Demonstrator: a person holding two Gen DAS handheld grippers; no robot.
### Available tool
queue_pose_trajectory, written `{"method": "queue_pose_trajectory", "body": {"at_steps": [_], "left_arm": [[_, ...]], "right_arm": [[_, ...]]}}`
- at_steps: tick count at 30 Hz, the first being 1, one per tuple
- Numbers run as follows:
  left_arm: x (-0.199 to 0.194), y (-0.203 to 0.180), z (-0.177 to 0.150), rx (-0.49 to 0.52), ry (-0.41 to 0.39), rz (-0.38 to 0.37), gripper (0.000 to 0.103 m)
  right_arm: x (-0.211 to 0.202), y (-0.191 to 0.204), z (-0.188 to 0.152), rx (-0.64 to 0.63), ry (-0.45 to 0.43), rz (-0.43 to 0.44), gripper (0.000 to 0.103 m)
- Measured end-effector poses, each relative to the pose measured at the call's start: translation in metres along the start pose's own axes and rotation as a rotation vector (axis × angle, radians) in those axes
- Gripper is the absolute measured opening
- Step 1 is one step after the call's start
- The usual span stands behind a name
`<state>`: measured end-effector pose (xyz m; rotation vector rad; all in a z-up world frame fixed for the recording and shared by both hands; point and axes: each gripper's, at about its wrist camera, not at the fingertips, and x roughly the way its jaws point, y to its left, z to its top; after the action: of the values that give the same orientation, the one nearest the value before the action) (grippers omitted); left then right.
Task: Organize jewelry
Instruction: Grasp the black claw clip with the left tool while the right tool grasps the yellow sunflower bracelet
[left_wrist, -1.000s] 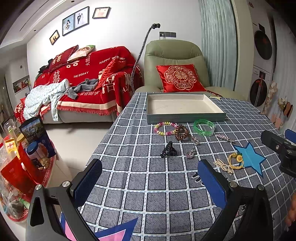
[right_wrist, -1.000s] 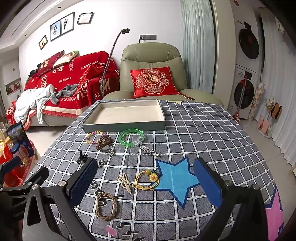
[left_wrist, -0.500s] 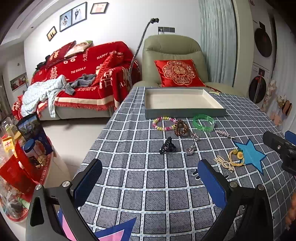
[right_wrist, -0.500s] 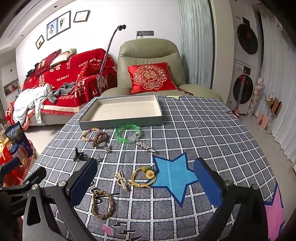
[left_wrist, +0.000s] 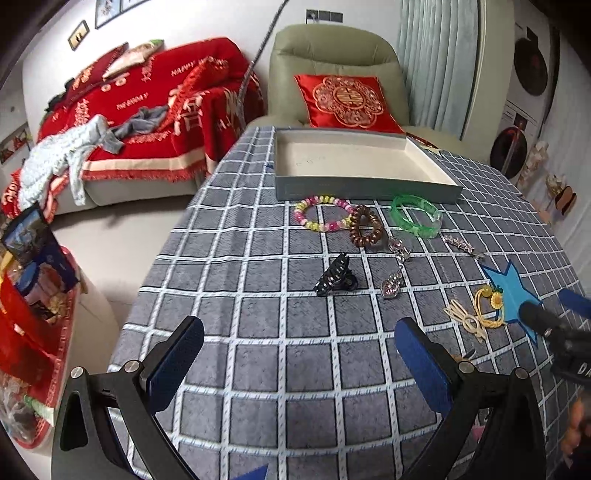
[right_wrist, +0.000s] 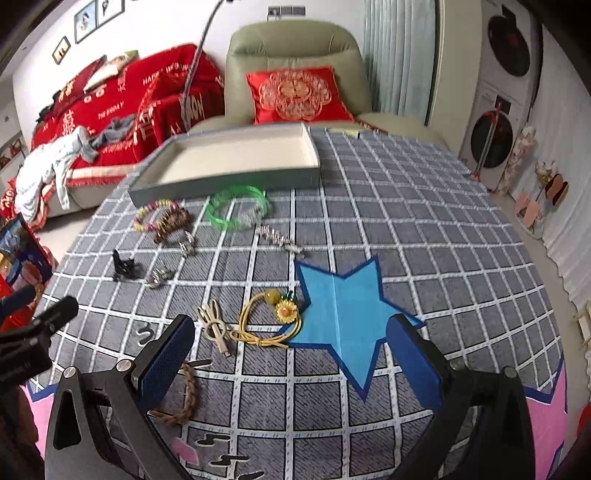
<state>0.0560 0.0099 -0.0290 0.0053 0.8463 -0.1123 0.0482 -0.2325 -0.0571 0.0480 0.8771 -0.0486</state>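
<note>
At the far left of the bench, covered in a grey checked cloth, the left hand-held gripper hovers over bare squares with its blue pads spread wide and nothing between them. Just ahead of it lies a black claw clip, and to that clip's right a small silver heart charm. Farther back, a pink-and-yellow bead bracelet sits touching a brown spiral hair tie, with a green bangle to their right; all three lie just in front of the shallow grey tray, whose cream floor holds nothing. A silver rhinestone clip lies right of the bangle, near the upper point of a blue star on the cloth. In the right wrist view, a braided brown bracelet lies partly behind the left pad of the right hand-held gripper, which is likewise wide open and empty, low above the cloth. Between its pads, farther on, lie a cream bow-shaped hair pin and, just to its right, a yellow cord with a sunflower charm whose flower touches the star's left edge.
</note>
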Motion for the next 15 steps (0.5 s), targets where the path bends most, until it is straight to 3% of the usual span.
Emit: {"method": "queue_pose_trajectory", "body": {"at_steps": [15], "left_arm": [[0.051,-0.006,0.016,0.029,0.092,0.005,0.103]], "right_arm": [[0.059,0.003,0.004,-0.005,0.162,0.004,0.103]]}}
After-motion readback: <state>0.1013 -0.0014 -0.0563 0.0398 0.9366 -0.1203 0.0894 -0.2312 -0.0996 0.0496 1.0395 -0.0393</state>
